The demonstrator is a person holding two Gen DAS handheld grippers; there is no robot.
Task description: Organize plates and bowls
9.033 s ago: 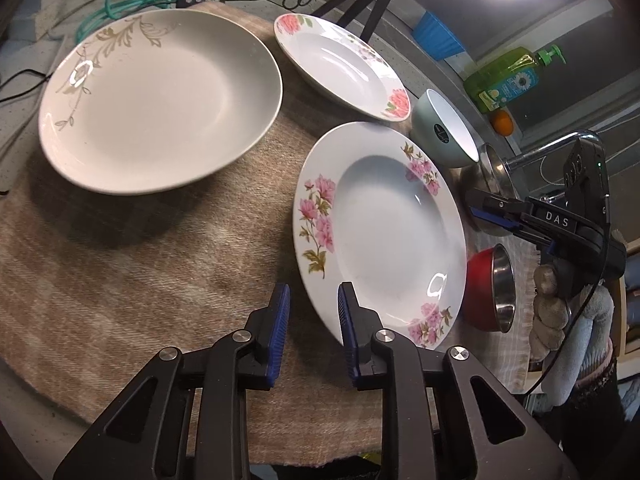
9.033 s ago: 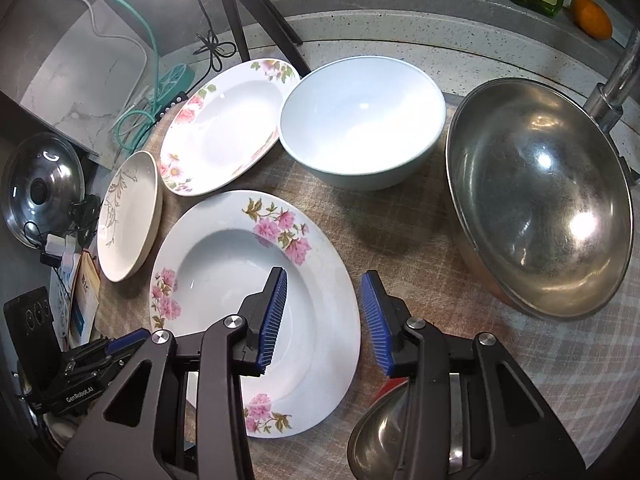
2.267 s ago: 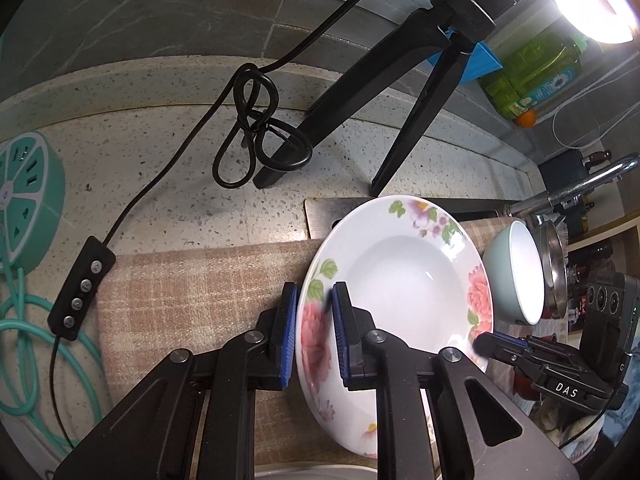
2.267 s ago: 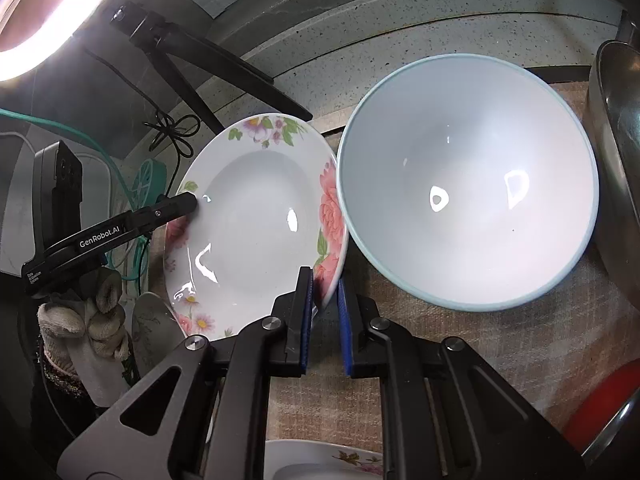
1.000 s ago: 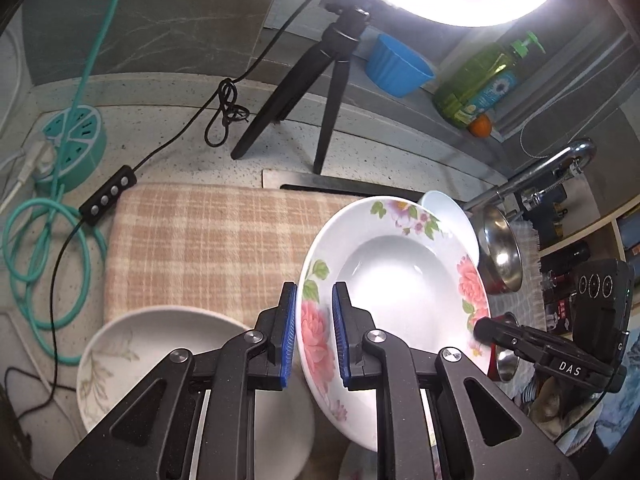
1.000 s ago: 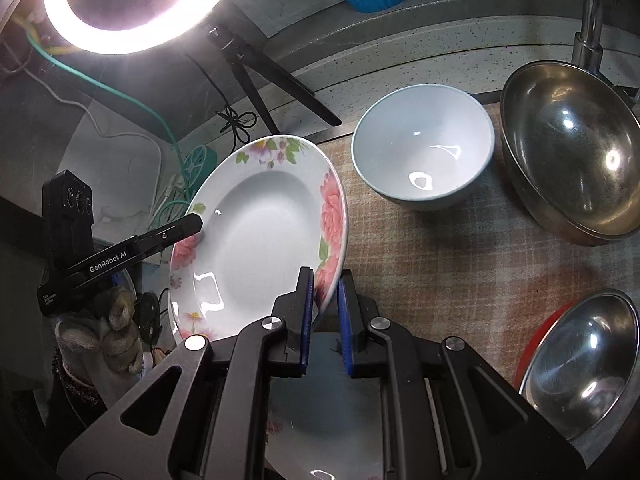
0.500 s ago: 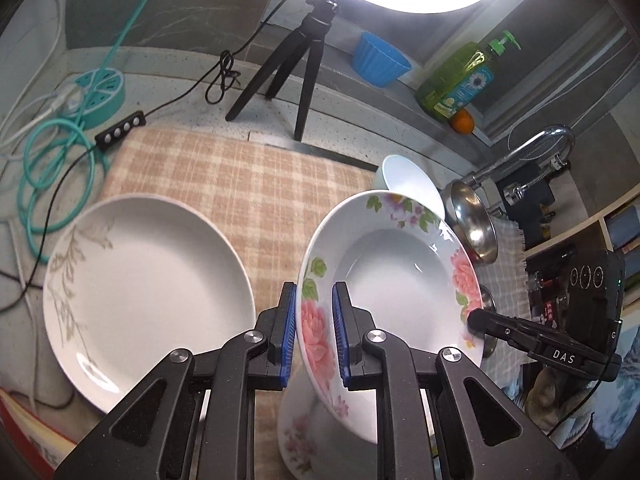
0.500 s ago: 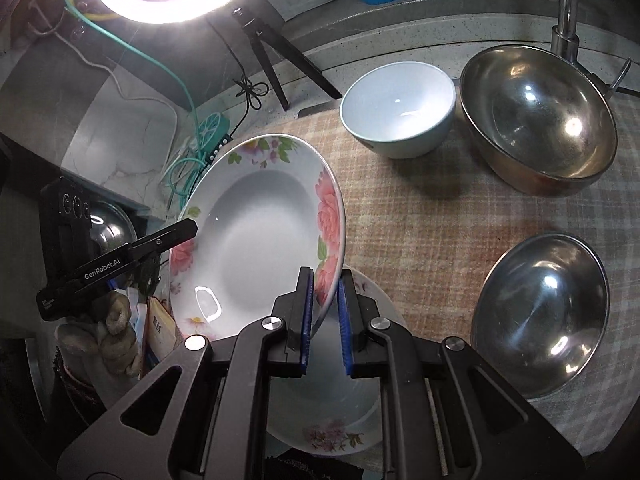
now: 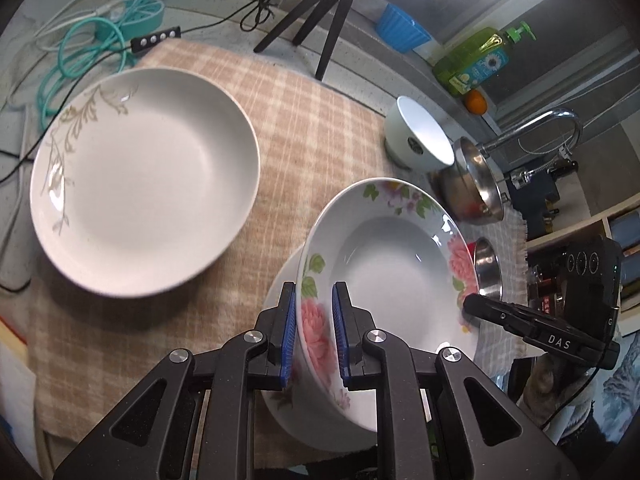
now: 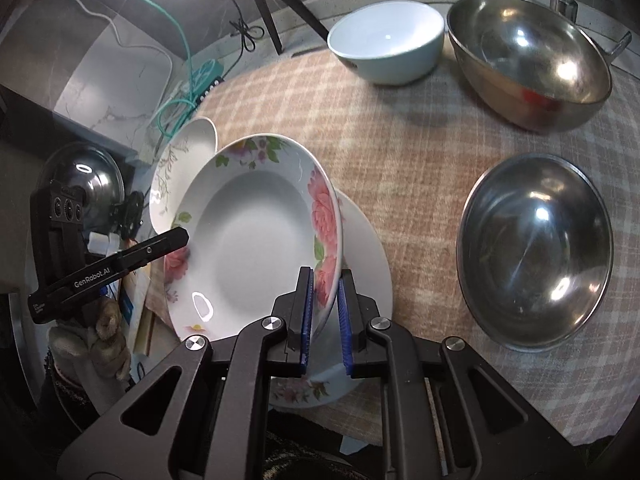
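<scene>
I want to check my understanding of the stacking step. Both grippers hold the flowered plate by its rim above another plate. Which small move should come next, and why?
Probably lower it straight down. The left gripper and right gripper clamp opposite rims of the rose plate, which hangs tilted just above the flowered plate on the cloth. Levelling it while lowering should nest it before release.

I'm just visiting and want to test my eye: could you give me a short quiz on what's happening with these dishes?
1. True or false: both tongs, left and right, grip the same rose-patterned plate.
2. What lies directly under that plate? A) steel bowl B) another floral plate C) blue cup
3. Fill in: the pale blue bowl stands beside the large ____ bowl.

Key: 1 true; 2 B, the floral plate; 3 steel.
</scene>
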